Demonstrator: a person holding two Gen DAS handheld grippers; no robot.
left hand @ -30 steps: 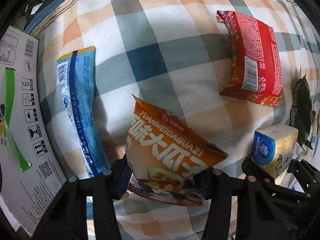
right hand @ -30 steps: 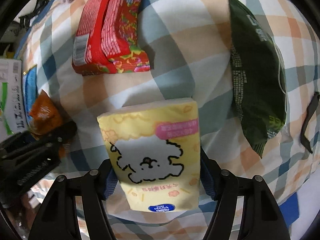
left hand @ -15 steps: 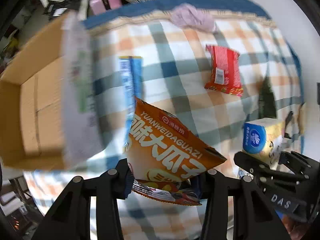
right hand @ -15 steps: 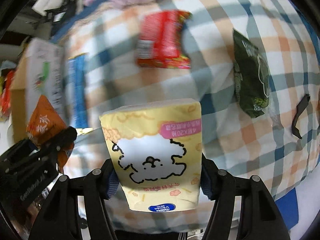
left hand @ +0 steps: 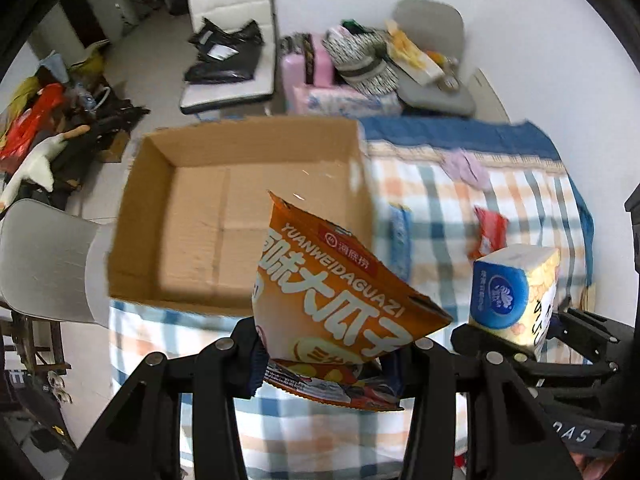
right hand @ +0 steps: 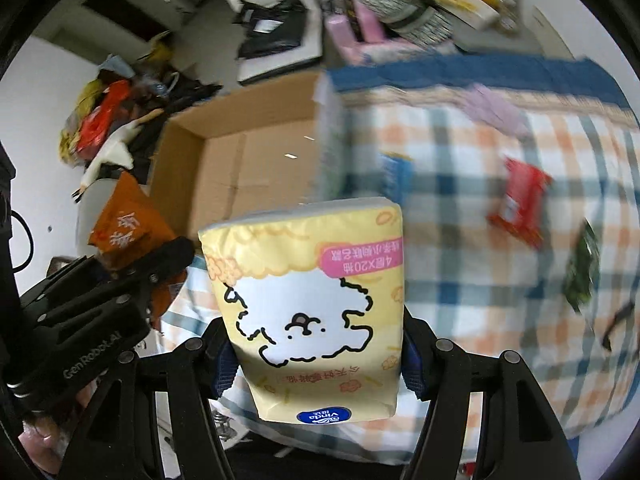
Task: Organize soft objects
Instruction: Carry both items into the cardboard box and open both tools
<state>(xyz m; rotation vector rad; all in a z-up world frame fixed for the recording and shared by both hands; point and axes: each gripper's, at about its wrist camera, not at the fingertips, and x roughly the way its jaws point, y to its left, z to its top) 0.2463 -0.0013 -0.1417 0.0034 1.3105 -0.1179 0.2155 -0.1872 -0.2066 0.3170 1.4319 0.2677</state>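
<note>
My left gripper (left hand: 326, 364) is shut on an orange snack bag (left hand: 336, 300) and holds it in the air, in front of the open cardboard box (left hand: 200, 216). My right gripper (right hand: 316, 356) is shut on a yellow tissue pack (right hand: 308, 304) with a cartoon dog, also held high. The tissue pack (left hand: 516, 292) shows at the right of the left wrist view. The orange bag (right hand: 128, 224) and the box (right hand: 244, 168) show at the left of the right wrist view. The box's floor is bare.
On the checked bedspread (right hand: 460, 184) lie a blue packet (right hand: 396, 176), a red packet (right hand: 520, 204), a dark green packet (right hand: 580, 272) and a pale purple cloth (right hand: 496, 112). Chairs (left hand: 228, 40) and piled clutter stand on the floor beyond the box.
Both grippers have risen high off the bed with their loads and tilted up toward the box. The box interior and the room behind it have come into view.
</note>
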